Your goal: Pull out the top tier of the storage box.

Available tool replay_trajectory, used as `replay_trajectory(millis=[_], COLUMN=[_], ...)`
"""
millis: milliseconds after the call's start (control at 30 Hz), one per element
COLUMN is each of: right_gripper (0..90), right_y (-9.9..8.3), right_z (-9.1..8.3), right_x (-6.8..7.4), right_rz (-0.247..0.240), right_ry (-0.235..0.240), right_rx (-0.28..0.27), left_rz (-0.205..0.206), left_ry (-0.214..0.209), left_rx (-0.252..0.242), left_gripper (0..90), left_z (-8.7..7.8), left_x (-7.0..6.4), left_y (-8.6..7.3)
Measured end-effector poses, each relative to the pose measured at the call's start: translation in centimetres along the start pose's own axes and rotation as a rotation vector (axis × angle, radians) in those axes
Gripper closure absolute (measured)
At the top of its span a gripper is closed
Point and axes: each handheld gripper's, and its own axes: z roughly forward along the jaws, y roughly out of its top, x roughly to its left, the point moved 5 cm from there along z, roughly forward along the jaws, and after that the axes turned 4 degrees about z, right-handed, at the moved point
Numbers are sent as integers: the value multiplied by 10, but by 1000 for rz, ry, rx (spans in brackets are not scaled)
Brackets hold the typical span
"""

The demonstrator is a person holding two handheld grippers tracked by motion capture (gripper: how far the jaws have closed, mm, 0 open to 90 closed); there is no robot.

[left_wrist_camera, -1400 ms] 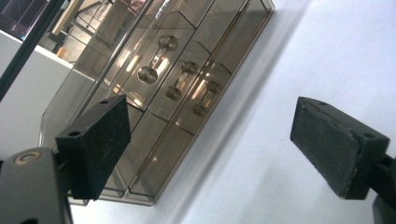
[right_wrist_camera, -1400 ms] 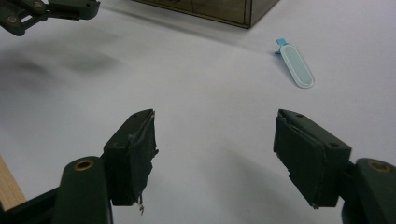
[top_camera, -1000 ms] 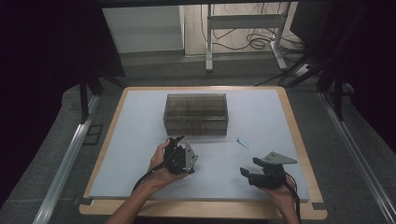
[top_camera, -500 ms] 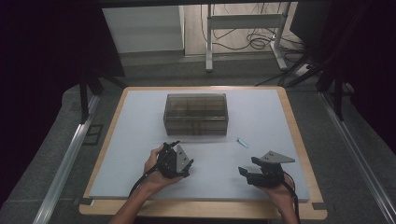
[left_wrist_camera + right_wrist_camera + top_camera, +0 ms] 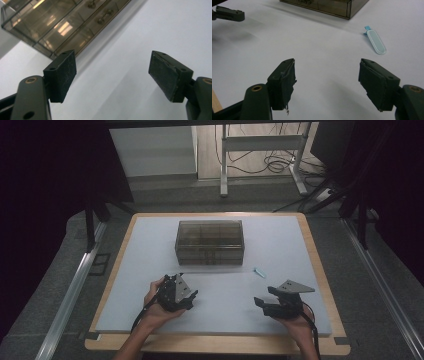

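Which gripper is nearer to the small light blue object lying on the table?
The right gripper is nearer: the light blue object lies just ahead of it, slightly to its right in the right gripper view. The left gripper is farther away, off to the object's left, facing the drawer box.

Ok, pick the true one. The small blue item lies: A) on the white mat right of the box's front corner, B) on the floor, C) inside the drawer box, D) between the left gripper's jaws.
A: the small blue item lies flat on the white mat, apart from the drawer box, nearer the right gripper.
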Motion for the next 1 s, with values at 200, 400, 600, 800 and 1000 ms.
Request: replay_trajectory(millis=[200, 400, 600, 800, 1000], right_gripper=[288, 288, 288, 288, 288], right_y=[2, 3, 4, 5, 8], right_z=[-1, 0, 0, 1, 4], right_x=[-1, -2, -3, -4, -3], right_rz=[4, 5, -1, -1, -12], right_ry=[1, -3, -5, -5, -4], right_rx=[-6, -7, -11, -6, 1], left_rz=[-52, -71, -95, -123, -138], left_ry=[-8, -31, -20, -23, -36], left_rx=[22, 23, 28, 37, 26], left_gripper=[229, 227, 219, 186, 177], left_z=[-3, -9, -12, -13, -17], left_x=[12, 20, 30, 36, 40], left_y=[-11, -16, -22, -26, -26])
